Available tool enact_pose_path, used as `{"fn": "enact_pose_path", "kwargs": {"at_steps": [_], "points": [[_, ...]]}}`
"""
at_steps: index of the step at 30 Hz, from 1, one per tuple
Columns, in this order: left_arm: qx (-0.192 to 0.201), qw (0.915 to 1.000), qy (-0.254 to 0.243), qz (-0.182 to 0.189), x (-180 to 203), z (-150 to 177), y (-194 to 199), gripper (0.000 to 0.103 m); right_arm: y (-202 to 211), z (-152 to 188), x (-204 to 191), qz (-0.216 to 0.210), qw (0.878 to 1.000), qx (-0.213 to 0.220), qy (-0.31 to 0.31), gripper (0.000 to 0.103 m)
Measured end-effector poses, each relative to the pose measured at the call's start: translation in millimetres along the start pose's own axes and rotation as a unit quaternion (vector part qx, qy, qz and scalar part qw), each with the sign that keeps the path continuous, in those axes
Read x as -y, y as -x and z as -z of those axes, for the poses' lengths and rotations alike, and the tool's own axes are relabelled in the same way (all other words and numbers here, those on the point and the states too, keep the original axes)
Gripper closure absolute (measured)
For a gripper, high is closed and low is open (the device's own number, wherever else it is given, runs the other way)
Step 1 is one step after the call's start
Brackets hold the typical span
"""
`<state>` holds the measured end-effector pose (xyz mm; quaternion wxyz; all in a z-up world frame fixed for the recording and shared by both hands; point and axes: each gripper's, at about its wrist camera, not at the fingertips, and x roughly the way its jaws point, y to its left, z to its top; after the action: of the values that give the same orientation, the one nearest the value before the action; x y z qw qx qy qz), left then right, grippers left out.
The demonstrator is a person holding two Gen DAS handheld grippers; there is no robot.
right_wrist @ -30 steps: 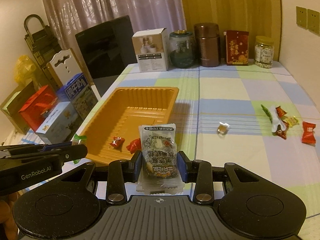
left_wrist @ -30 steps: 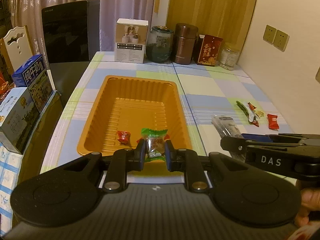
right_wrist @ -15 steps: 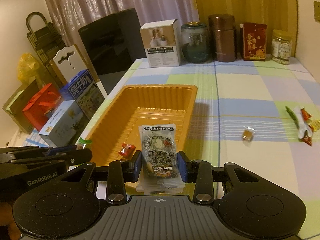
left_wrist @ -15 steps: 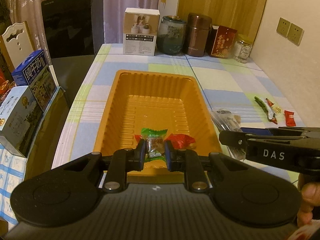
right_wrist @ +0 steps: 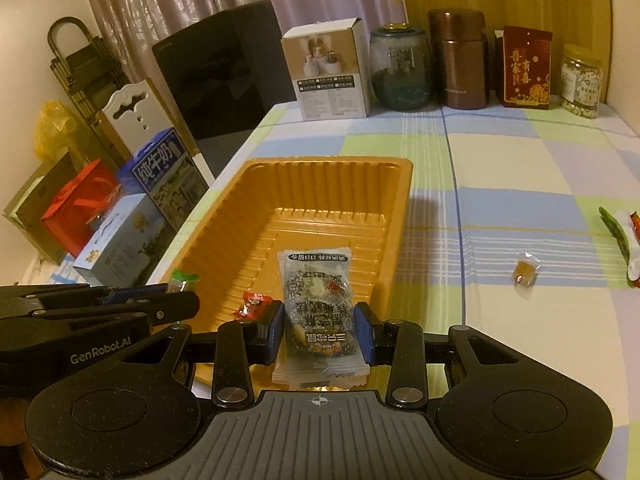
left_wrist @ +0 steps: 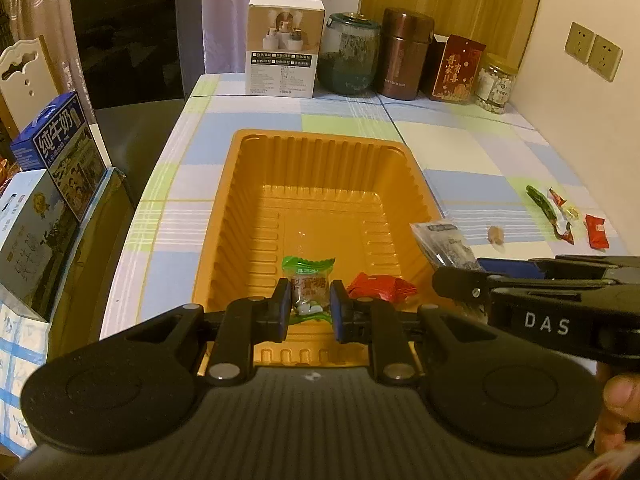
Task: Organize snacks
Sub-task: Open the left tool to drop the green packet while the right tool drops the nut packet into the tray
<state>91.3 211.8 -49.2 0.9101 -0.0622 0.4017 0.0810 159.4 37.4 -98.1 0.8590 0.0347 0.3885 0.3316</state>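
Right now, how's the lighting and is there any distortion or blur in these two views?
Left wrist view: dim, warm yellowish light, fisheye bending the ribbed orange plastic tray, dark corners. Right wrist view: same cast, the tray's shadow on the checked tablecloth; both reasonably sharp.

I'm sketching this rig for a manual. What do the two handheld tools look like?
Both are matte black plastic. The left tool and right tool have blue pads on their fingers, silver pivot rivets, round discs either side and a ribbed grey centre plate. Side-on, one reads "DAS", the other "GenRobot.AI". No cables or sleeves show.
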Motion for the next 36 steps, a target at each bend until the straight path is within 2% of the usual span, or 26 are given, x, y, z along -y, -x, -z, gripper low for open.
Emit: {"fn": "enact_pose_path", "kwargs": {"at_steps": [7, 8, 9, 11, 27, 31, 32, 33, 34, 36], "points": [[-0.001, 1.0, -0.001, -0.002, -4, -1, -10, 0.085, -6, -4, 1, 0.001, 1.0, 0.0, -0.003, 0.065], [0.003, 1.0, -0.003, -0.004, -4, -1, -11, 0.082, -7, -5, 1, 0.001, 1.0, 0.0, -0.003, 0.065], [0.003, 1.0, -0.004, -0.006, -4, -1, -12, 0.071, -7, -5, 2, 0.001, 1.0, 0.0, -0.004, 0.065], [0.002, 0.9999, -0.002, -0.01, -6, -1, -14, 0.061, -9, -5, 2, 0.0, 1.0, -0.001, -0.006, 0.065], [0.013, 0.9994, 0.021, -0.024, -20, 4, 0, 0.059, -11, -8, -4, -0.014, 1.0, 0.007, -0.013, 0.065], [0.014, 0.9992, 0.026, -0.027, -24, 5, 2, 0.059, -14, -13, -4, -0.046, 0.999, 0.015, -0.016, 0.064], [0.015, 0.9992, 0.027, -0.026, -25, 6, 2, 0.059, -14, -13, -4, -0.045, 0.999, 0.017, -0.02, 0.057], [0.015, 0.9991, 0.029, -0.026, -25, 7, 3, 0.059, -13, -14, -3, -0.04, 0.999, 0.02, -0.023, 0.042], [0.015, 0.9991, 0.03, -0.027, -26, 7, 4, 0.059, -12, -13, -2, -0.035, 0.999, 0.025, -0.025, 0.036], [0.015, 0.999, 0.032, -0.028, -26, 9, 6, 0.059, -7, -12, 2, -0.033, 0.999, 0.028, -0.026, 0.034]]}}
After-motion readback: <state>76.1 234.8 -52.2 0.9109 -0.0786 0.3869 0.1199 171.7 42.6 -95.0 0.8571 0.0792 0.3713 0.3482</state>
